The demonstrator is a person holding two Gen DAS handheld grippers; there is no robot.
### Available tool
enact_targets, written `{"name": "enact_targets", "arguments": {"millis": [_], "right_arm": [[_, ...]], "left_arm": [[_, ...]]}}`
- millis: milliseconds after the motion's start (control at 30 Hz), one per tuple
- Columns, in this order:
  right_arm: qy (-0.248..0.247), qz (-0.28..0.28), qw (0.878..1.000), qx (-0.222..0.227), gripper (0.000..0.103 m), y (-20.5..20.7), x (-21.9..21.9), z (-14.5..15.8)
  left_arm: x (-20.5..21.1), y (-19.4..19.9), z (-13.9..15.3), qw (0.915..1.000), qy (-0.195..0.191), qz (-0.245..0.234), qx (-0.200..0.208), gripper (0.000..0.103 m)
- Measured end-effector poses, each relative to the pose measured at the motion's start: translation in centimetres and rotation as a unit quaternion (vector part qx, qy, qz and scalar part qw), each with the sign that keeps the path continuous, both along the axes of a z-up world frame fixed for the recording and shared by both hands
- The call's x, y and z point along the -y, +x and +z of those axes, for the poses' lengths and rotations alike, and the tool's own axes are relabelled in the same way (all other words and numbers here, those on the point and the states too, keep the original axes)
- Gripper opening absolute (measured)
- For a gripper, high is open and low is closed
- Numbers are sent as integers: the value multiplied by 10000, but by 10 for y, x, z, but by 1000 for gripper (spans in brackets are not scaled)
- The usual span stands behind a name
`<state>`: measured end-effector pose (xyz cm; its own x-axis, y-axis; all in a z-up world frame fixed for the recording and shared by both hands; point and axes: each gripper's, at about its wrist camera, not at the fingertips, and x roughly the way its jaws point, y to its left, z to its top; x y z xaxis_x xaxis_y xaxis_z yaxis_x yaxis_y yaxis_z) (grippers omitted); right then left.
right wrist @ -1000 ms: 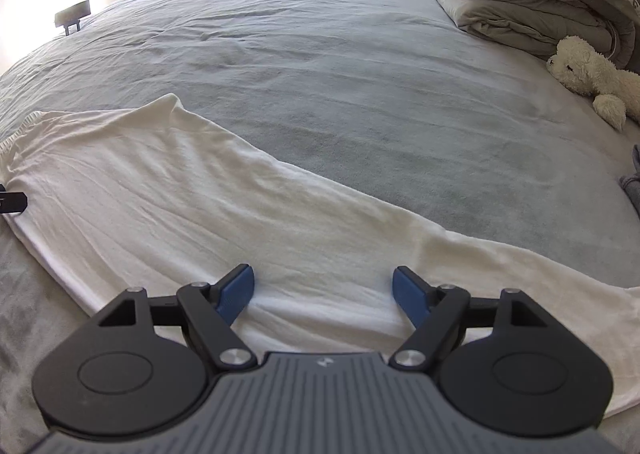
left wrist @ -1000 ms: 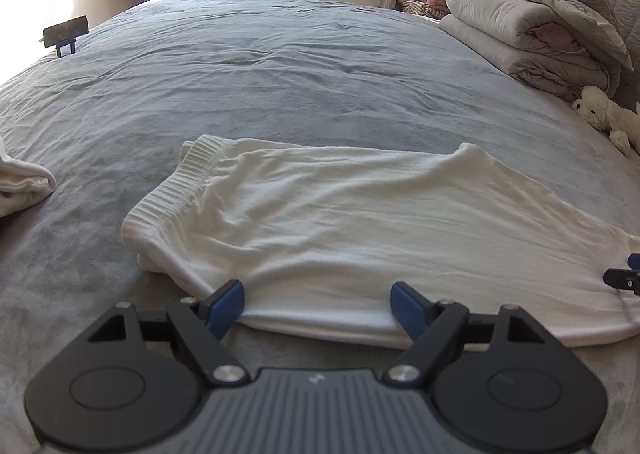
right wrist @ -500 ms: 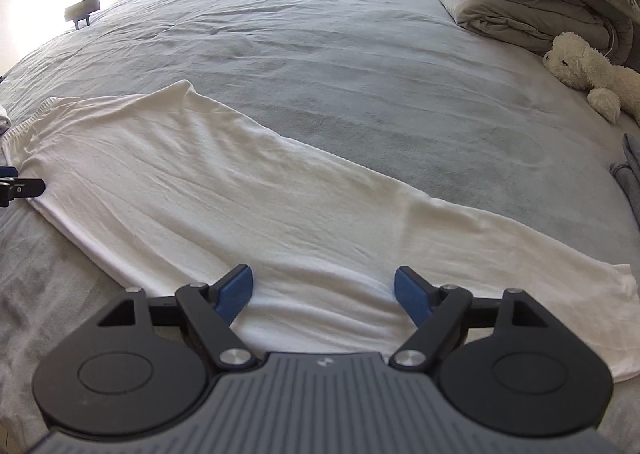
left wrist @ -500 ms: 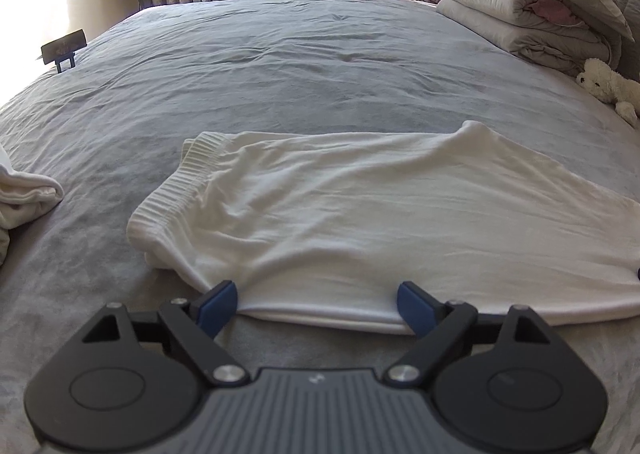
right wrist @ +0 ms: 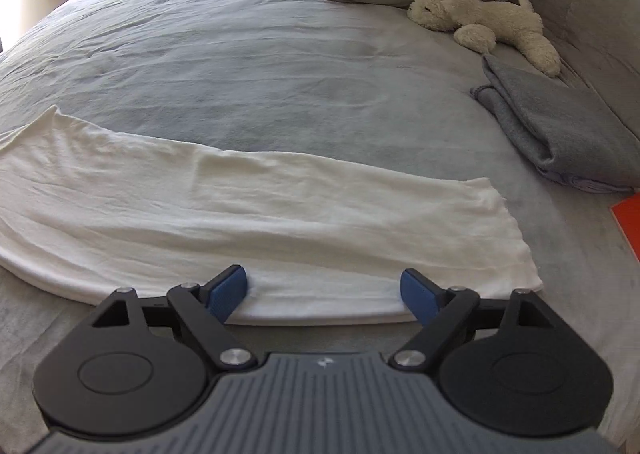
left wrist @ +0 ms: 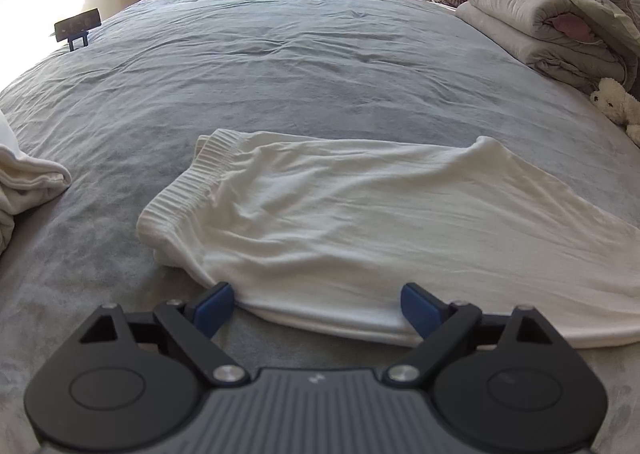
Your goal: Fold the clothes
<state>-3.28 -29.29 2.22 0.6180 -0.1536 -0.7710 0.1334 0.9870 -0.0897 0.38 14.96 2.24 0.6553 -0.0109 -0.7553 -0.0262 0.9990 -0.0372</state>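
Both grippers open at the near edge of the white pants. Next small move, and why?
Probably close both on that edge: the left gripper sits open near the waistband, the right gripper open near the leg hem, and the white pants lie flat, unfolded lengthwise.

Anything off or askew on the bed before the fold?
Nothing spilled or damaged. The white pants lie flat but rumpled near the waistband. Both the left gripper and right gripper sit open at the near edge.
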Motion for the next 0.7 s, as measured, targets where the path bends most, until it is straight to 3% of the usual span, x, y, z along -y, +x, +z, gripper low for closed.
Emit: {"name": "enact_targets", "arguments": {"millis": [100, 267, 367, 467, 533, 700], "right_arm": [[-126, -467, 9988, -33, 94, -5, 24, -2], [-265, -1309, 9910, 60, 94, -15, 58, 4], [372, -1685, 9847, 227, 94, -24, 82, 9], [1235, -2064, 9699, 379, 94, -32, 104, 9], [1553, -2063, 9653, 389, 84, -34, 109, 7], [1609, -2130, 9623, 516, 75, -33, 109, 6]], "left_arm": [[2, 1, 3, 10000, 23, 50, 31, 92], [9, -2, 11, 9998, 44, -16, 191, 92], [14, -1, 12, 9997, 63, -67, 216, 91], [19, 0, 13, 9996, 82, -119, 240, 92], [22, 1, 12, 9996, 92, -151, 226, 92], [28, 2, 10, 9996, 97, -200, 162, 92]]}}
